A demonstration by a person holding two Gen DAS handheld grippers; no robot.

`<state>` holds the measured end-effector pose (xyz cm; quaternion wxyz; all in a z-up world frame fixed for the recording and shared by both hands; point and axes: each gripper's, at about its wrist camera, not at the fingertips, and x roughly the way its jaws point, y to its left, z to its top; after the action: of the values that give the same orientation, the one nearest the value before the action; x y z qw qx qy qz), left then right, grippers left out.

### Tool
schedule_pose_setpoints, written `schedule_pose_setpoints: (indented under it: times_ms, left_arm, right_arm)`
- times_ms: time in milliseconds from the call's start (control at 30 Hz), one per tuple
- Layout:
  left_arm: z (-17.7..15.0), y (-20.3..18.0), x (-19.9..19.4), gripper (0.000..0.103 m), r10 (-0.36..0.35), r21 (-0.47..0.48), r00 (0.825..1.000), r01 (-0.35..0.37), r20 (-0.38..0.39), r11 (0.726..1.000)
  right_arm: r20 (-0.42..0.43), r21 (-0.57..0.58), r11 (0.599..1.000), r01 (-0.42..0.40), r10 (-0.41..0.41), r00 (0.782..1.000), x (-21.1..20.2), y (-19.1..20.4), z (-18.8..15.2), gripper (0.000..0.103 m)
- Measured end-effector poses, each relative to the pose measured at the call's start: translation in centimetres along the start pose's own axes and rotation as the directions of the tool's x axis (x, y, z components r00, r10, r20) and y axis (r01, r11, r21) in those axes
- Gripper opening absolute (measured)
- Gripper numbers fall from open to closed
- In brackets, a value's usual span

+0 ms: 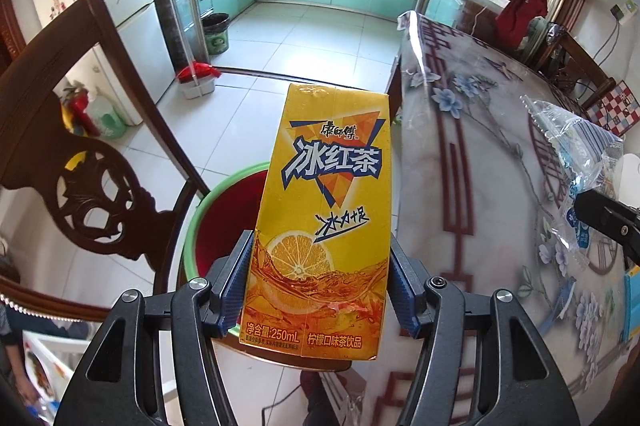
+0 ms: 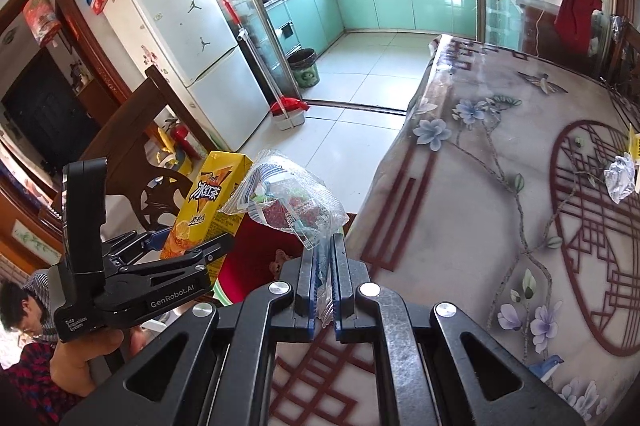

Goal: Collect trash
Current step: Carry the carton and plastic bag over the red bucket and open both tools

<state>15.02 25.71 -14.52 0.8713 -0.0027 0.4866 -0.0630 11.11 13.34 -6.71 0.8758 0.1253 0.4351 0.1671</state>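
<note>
Left gripper (image 1: 320, 290) is clamped on a yellow iced-tea carton (image 1: 324, 210), blue pads bearing on its two narrow sides near the base end. The carton's long axis runs straight out along the fingers, printed face toward the camera, sealed top end pointing away from the jaws and toward the kitchen floor. Directly beneath and just behind the carton sits the green-rimmed red bin (image 1: 224, 218), its opening partly hidden by the carton. In the right wrist view the carton (image 2: 208, 206) stands tilted above the same bin (image 2: 248, 266), which shows there only as a red patch with a sliver of green rim.

Right gripper (image 2: 324, 290) is closed tight on a crumpled clear plastic wrapper (image 2: 288, 198), pinched by its lower edge; the bulk of the wrapper fans up and forward of the fingertips, toward the left gripper and the bin. It hangs at the table edge, near the carton.

Judgement: both items are held off the floral tablecloth (image 2: 480, 226) and close to the bin; the left gripper is nearer, already over the opening, so release there appears the step in hand. The carton would drop base end first if freed as held.

Outstanding on the table: a crumpled foil ball (image 2: 620, 178), well apart from both grippers
</note>
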Motion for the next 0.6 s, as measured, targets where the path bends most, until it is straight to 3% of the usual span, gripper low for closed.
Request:
schedule_pose_setpoints:
  times_ms: [267,600]
  left_arm:
    - [-0.3,2.7,0.6,0.06,0.028,-0.047,0.999,-0.029,-0.019,0.998]
    - [-1.1,4.7,3.1,0.06,0.073,-0.028,0.994,-0.076,-0.079,0.997]
  right_arm:
    - [-0.035,-0.034,0.999,-0.013,0.011,0.999,2.1,1.7,0.7,0.004]
    - [-0.082,-0.093,0.995,-0.043,0.036,0.996,5.2,3.6,1.1,0.004]
